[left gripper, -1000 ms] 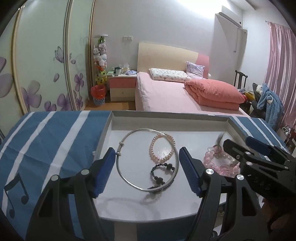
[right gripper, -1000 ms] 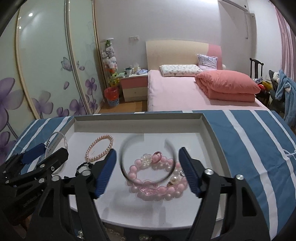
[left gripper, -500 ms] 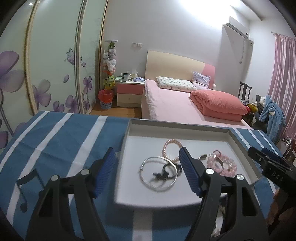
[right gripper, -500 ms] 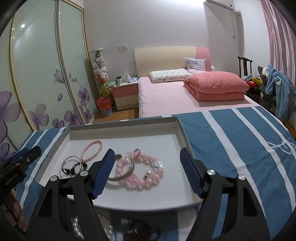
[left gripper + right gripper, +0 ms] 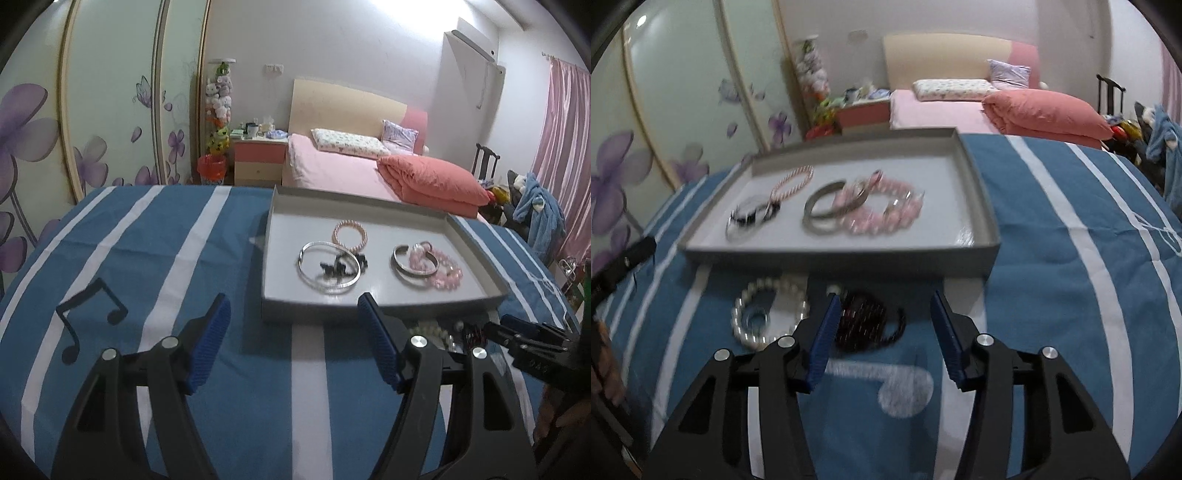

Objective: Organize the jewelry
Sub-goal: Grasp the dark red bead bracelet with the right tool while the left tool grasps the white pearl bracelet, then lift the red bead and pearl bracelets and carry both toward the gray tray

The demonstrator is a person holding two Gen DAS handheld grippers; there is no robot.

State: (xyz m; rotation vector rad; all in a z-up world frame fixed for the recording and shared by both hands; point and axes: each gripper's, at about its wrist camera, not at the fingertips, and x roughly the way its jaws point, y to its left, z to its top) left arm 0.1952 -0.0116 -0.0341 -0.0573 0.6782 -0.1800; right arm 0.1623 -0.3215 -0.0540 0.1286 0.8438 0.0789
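Note:
A grey tray on the blue striped cloth holds a thin silver bangle, a black bead bracelet, a pink pearl bracelet, a wide silver cuff and pink bead bracelets. In front of the tray lie a white pearl bracelet and a dark red bead bracelet. My left gripper is open and empty, short of the tray. My right gripper is open and empty, just above the dark bracelet.
The blue and white striped cloth covers the table. Behind it are a pink bed, a nightstand, a floral wardrobe and a chair with clothes. The right gripper's side shows in the left wrist view.
Both grippers have pulled back and up from over the tray, to in front of it. The right gripper now hangs over the loose bracelets before the tray. Both stay open.

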